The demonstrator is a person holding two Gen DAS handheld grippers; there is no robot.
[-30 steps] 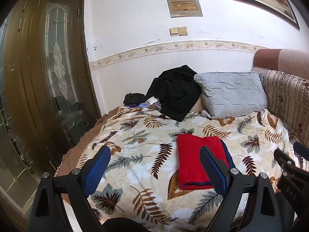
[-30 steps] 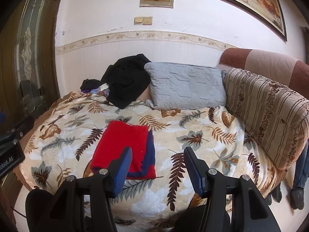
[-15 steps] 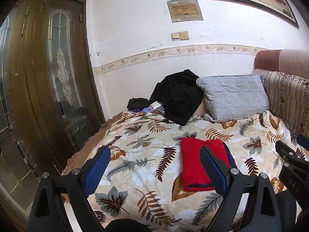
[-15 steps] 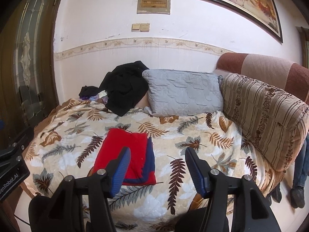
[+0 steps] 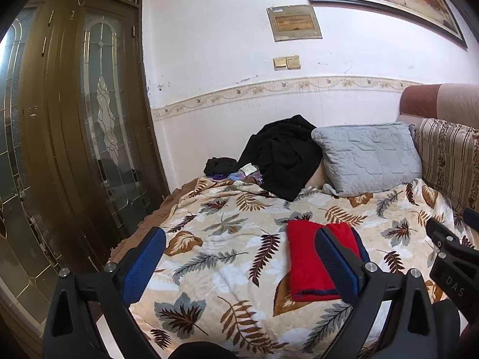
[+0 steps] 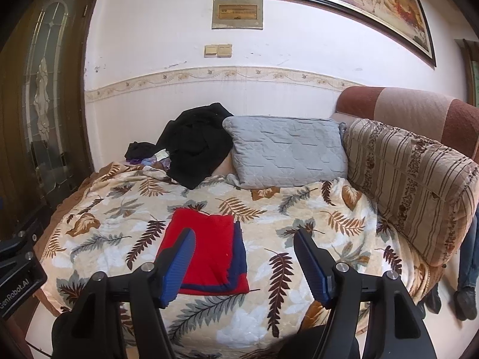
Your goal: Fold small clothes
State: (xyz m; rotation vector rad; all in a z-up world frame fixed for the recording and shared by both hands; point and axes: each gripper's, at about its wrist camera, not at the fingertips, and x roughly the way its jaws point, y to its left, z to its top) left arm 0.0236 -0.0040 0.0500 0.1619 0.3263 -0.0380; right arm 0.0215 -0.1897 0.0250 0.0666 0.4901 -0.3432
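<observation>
A plush red garment [image 6: 206, 251], folded rectangular, lies mid-bed on the leaf-print blanket [image 6: 299, 209]; left gripper [image 5: 239, 266] and right gripper [image 6: 244, 264] spread, empty.

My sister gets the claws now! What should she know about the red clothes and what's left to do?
Left claw: open, holding nothing, hanging above the leaf-print blanket.
Right claw: open, holding nothing, above the blanket too.
The red garment with navy trim lies folded flat in a neat rectangle in the middle of the blanket; that one looks done.
Possibly left: a heap of black clothes by the grey pillow, plus a smaller dark bundle beside it, all unfolded. Whether they belong to the job is unclear.
</observation>
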